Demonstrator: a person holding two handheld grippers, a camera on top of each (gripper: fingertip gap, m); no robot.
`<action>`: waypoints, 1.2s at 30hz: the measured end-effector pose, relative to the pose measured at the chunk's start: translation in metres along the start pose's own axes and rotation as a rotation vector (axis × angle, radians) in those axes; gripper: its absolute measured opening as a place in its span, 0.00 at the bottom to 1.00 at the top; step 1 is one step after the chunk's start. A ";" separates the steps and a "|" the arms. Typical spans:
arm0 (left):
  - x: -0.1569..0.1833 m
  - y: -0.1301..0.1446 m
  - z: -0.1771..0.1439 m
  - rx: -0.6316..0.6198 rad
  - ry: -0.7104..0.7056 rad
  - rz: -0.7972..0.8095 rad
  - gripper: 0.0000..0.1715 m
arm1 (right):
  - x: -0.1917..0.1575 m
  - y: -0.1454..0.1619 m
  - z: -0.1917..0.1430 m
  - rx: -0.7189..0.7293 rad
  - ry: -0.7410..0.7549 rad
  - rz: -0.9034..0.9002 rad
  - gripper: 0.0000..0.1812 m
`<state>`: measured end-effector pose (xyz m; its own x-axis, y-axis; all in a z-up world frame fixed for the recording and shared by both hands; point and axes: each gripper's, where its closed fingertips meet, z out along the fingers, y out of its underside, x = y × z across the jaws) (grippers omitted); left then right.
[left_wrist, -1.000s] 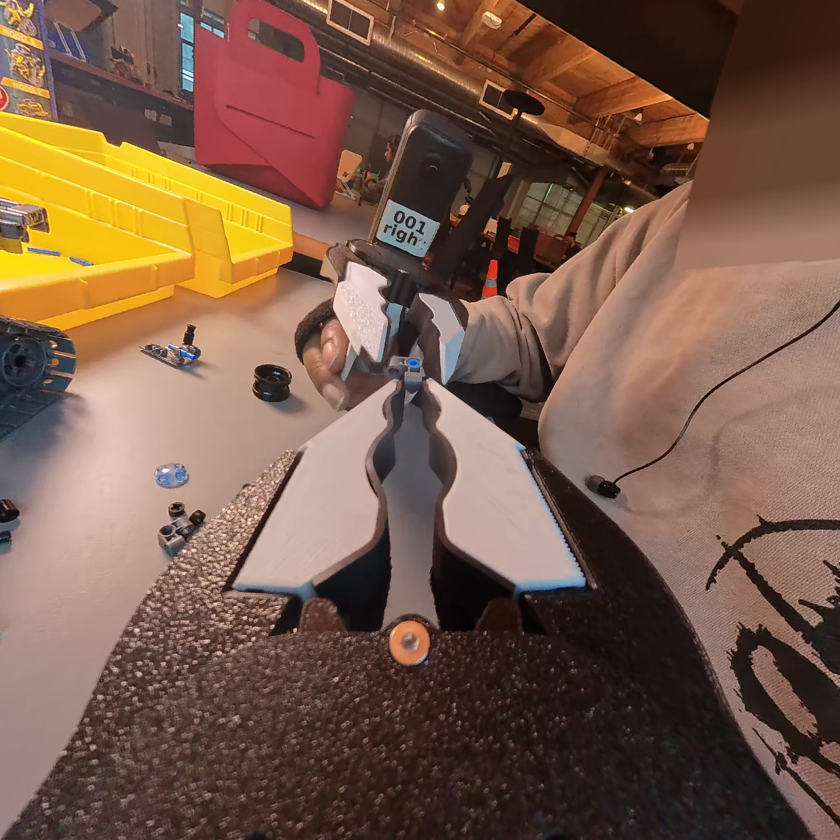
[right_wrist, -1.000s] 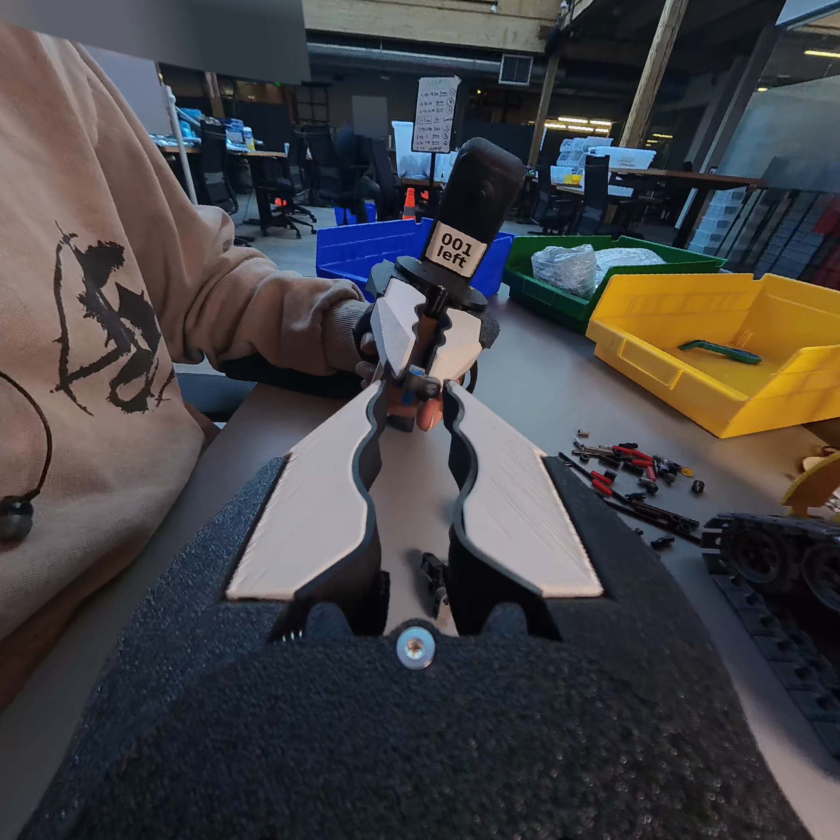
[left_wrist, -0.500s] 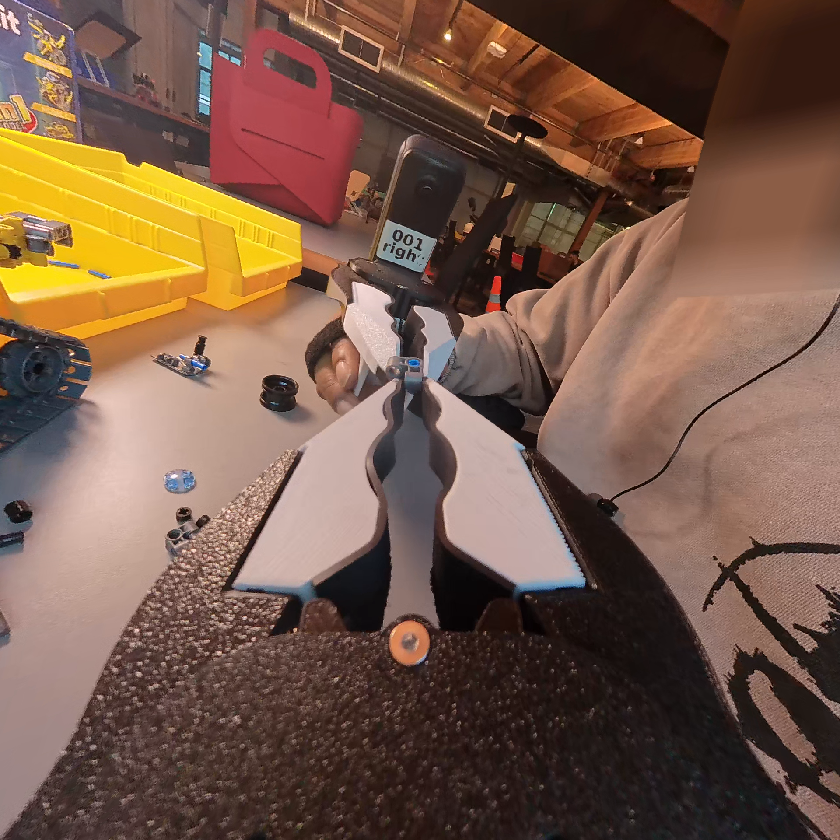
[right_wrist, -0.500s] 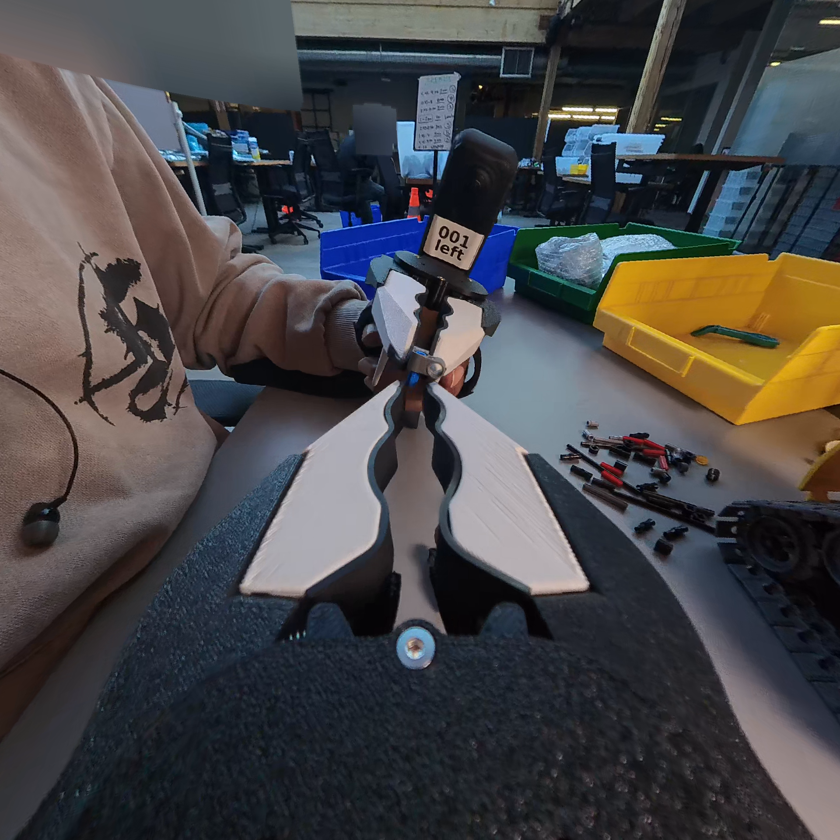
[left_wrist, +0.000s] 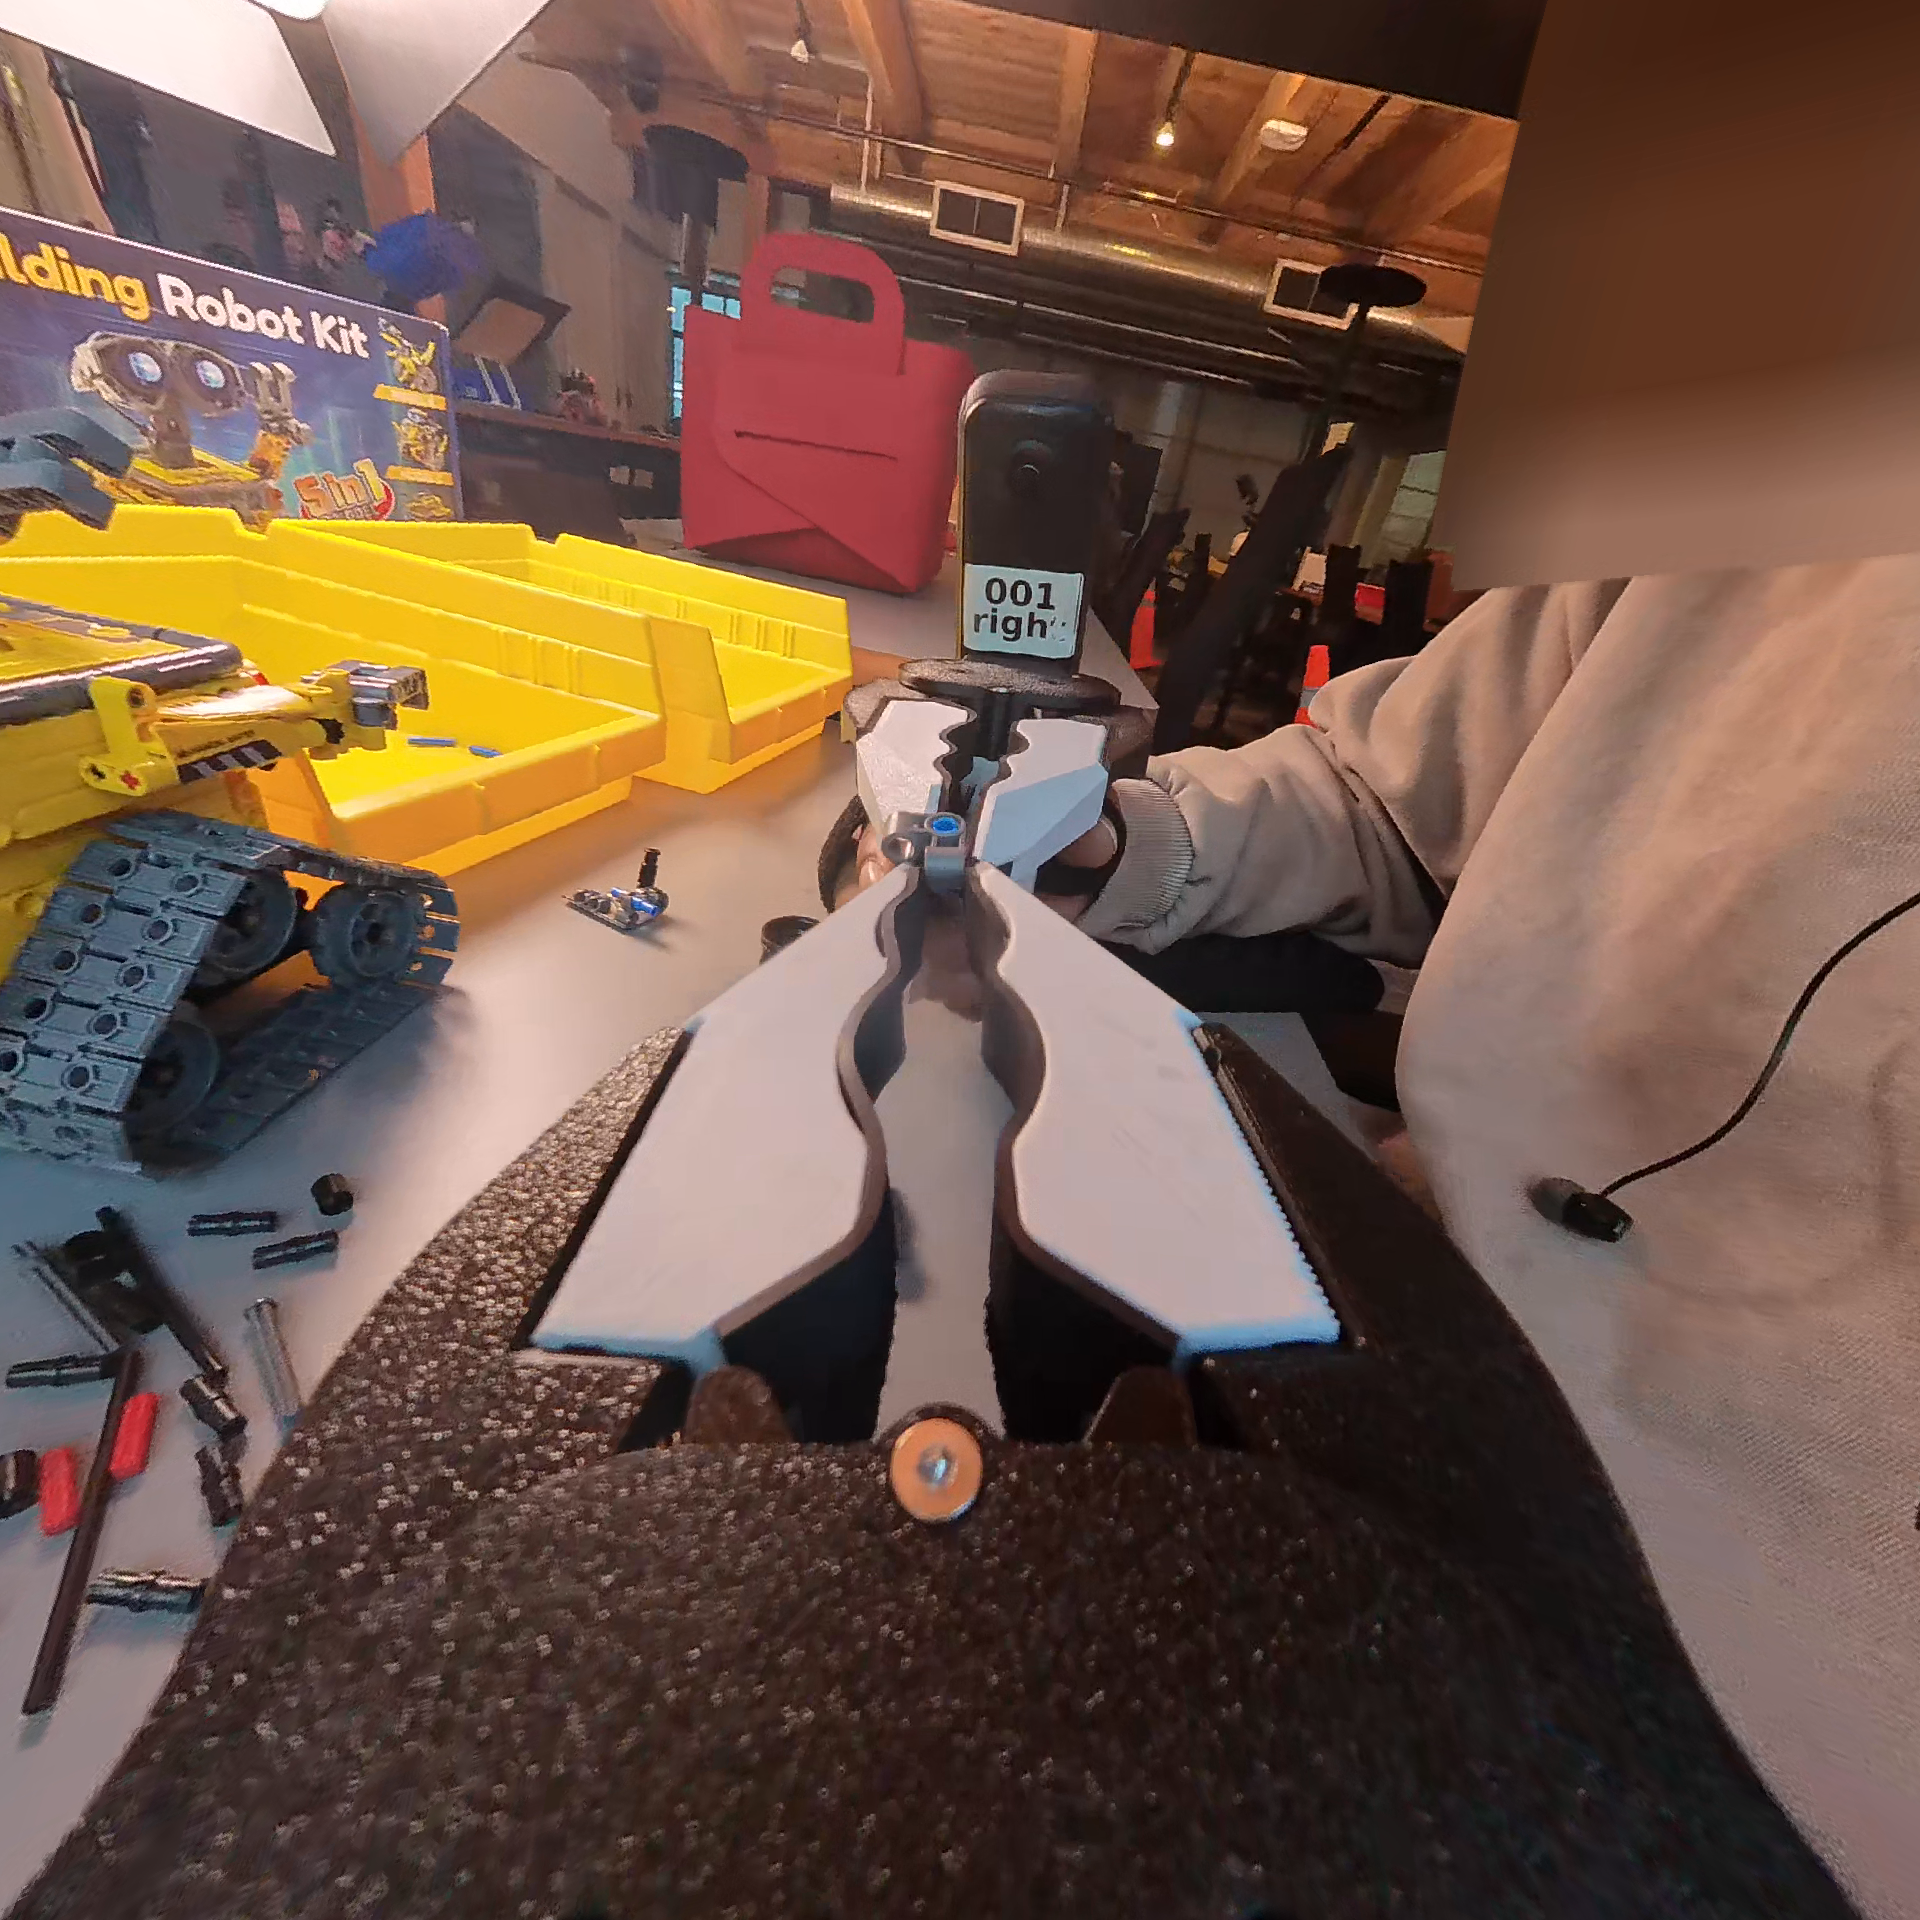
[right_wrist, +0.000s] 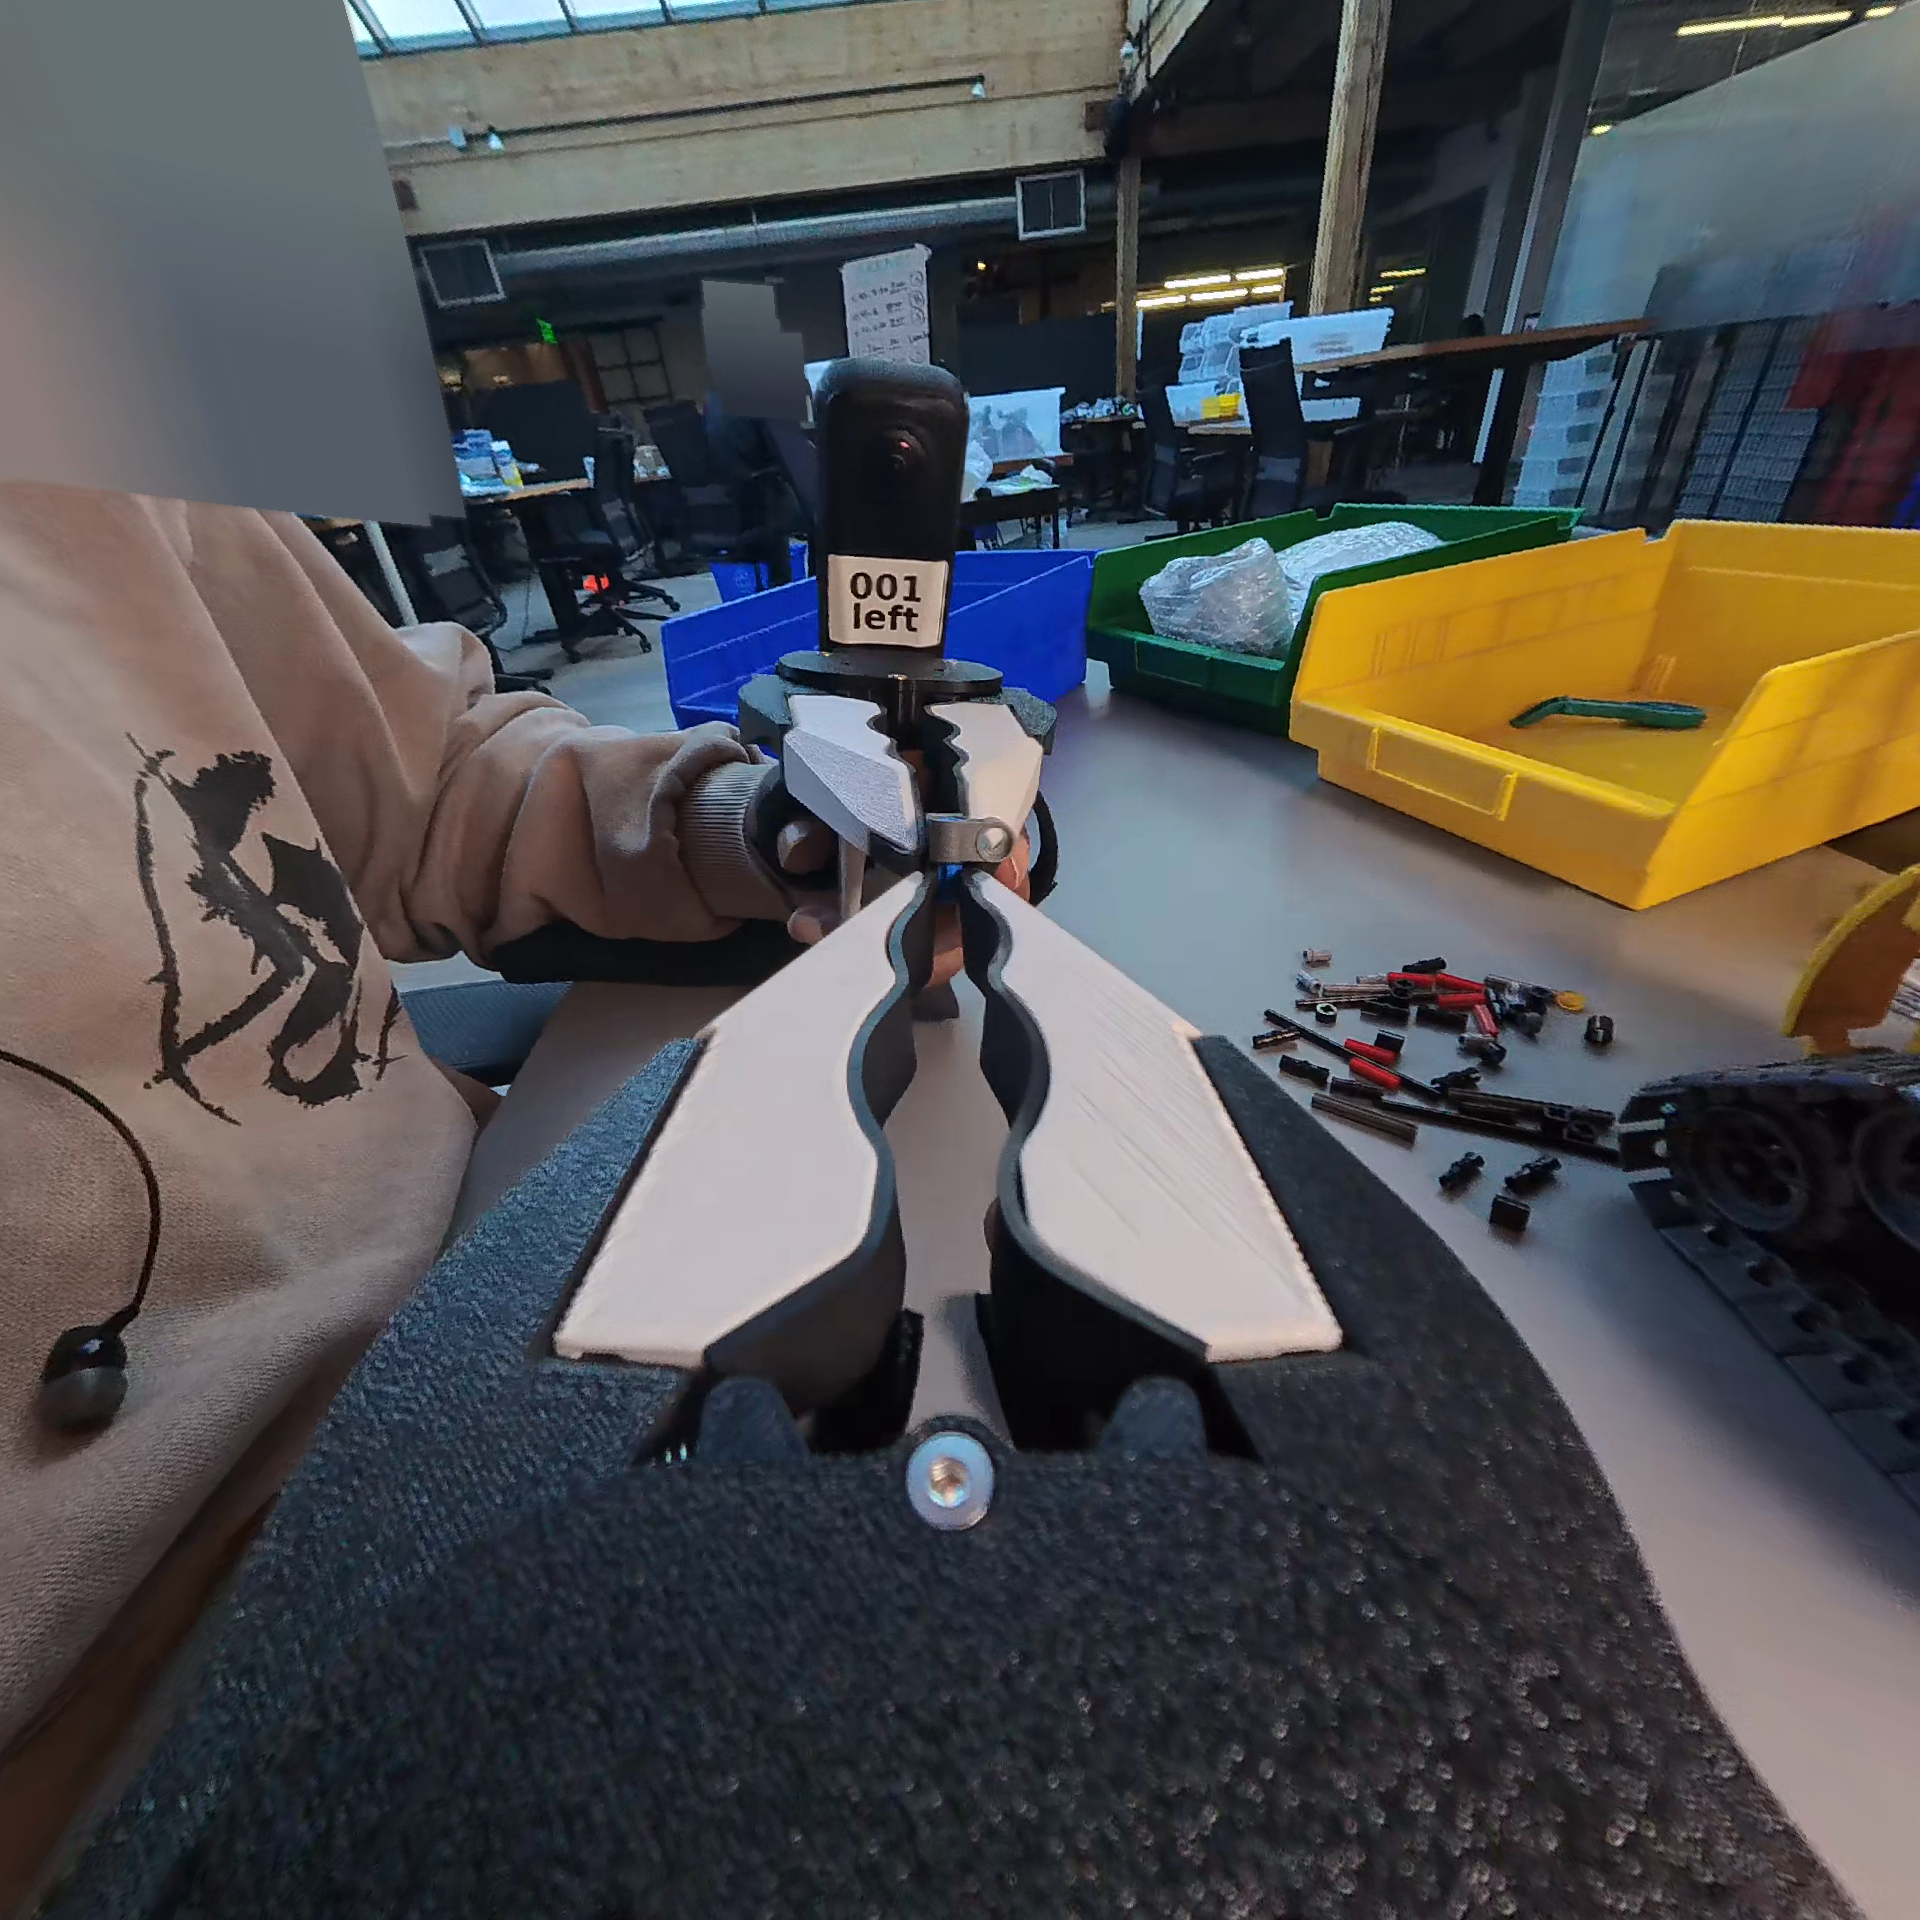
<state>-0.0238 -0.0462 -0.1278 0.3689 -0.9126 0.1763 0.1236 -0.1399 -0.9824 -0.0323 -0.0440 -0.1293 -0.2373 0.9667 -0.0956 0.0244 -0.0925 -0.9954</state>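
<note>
The yellow tracked toy vehicle (left_wrist: 156, 831) is standing on the grey counter (left_wrist: 499, 997) among loose pins (left_wrist: 281, 1236). The left gripper (left_wrist: 943, 883) is pinching, nearly closed, a small grey connector with a blue pin (left_wrist: 940, 836). The right gripper (right_wrist: 940, 888) is meeting it tip to tip, clamping the blue pin end.

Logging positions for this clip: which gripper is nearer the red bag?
Right. Both grippers pinch a grey piece; the right gripper lies between the left gripper and the red bag, which stands beyond it.
</note>
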 end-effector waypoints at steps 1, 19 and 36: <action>-0.001 0.001 0.000 -0.010 -0.010 0.009 0.04 | 0.001 0.001 0.000 -0.006 0.007 -0.018 0.01; -0.001 0.034 -0.005 -0.265 -0.025 0.180 0.09 | -0.006 0.039 0.003 -0.348 0.073 -0.436 0.01; 0.021 0.001 -0.004 -0.033 0.075 0.180 0.09 | -0.027 0.003 0.005 -0.172 0.044 -0.407 0.02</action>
<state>-0.0195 -0.0671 -0.1248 0.3122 -0.9500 -0.0063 0.0314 0.0169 -0.9994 -0.0303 -0.0713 -0.1300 -0.2197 0.9257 0.3081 0.0995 0.3354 -0.9368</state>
